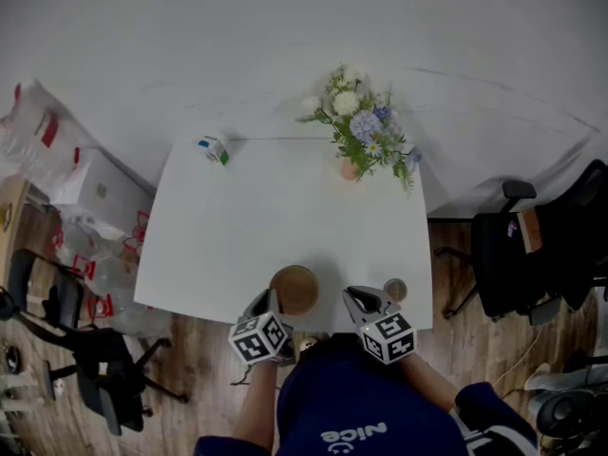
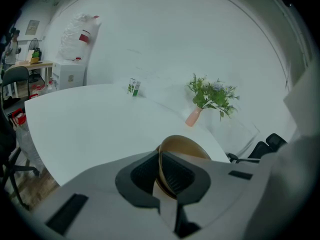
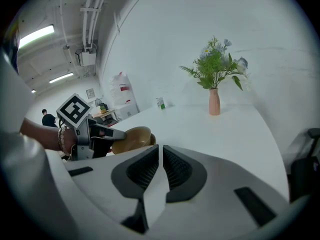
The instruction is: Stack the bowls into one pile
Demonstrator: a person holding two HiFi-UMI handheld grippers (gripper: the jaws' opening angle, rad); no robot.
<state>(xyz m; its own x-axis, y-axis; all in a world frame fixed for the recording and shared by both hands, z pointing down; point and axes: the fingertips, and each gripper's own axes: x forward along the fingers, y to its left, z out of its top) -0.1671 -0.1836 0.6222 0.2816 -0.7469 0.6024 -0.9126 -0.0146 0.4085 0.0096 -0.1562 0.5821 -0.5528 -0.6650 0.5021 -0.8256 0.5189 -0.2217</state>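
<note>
Left gripper view puts my left gripper nearly closed, its two dark pads pinching the near rim of a brown bowl. The rim runs up between the pads, and the rest of the bowl spreads ahead of the jaws and to their right. What shows of its inside is plain brown. In the head view this left gripper sits at the near edge of the white table, and the bowl lies just ahead of its tips. I cannot tell whether the bowl's base rests on the table or hangs just above it.

My right gripper has its jaws drawn almost together, with only a thin slit between the pads and nothing in it. From its own view the left gripper and the held bowl are just ahead and to its left. In the head view the right gripper is beside the left one, and a small round brown thing sits just off its right side; I cannot tell whether that is a bowl.

Far ahead of both grippers stands a pink vase holding flowers. A small box sits well ahead to the left.
</note>
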